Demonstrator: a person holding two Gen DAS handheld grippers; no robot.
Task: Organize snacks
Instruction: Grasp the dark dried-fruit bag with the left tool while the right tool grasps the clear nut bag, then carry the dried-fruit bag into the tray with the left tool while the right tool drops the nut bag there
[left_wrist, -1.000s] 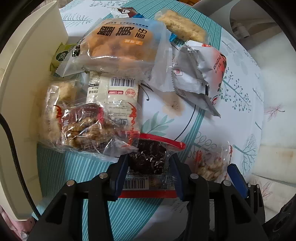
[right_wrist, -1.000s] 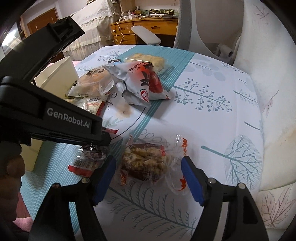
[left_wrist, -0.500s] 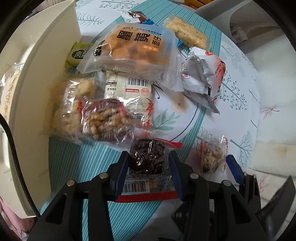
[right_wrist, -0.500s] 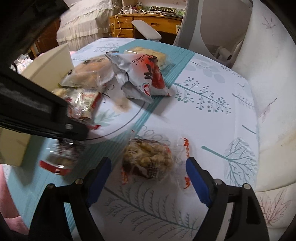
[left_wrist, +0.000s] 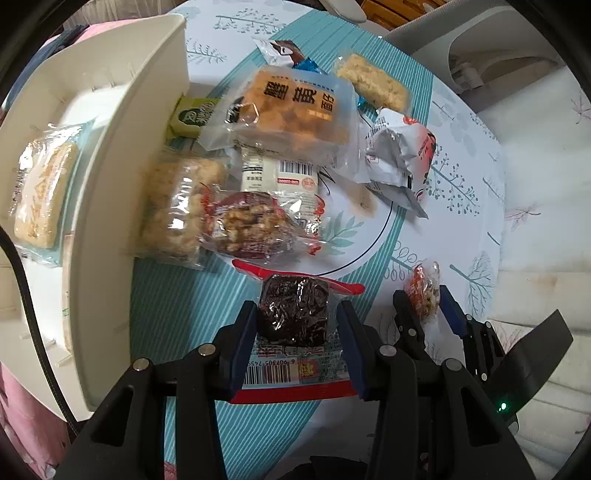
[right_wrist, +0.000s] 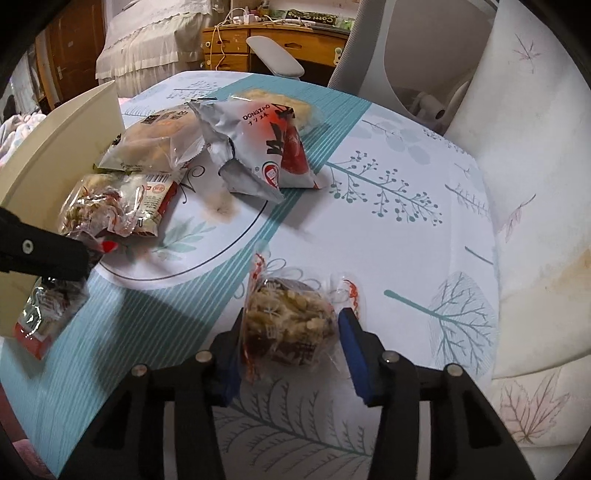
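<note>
My left gripper is shut on a dark date-cake pack with a red-edged wrapper and holds it clear of the round table. The same pack hangs at the left edge of the right wrist view. My right gripper is low over the tablecloth. Its jaws are closing, and both blue pads press the sides of a clear nut-cake pack. That pack also shows squeezed between the right fingers in the left wrist view.
A white bin at the left holds a pale pastry pack. Beside it lie several snacks: a big bread pack, a silver-red pouch, a walnut pack. A chair stands behind the table.
The left gripper has risen with the dark pack, and more of the white bin has come into view. The right jaws have narrowed from wide open onto the nut-cake pack.
</note>
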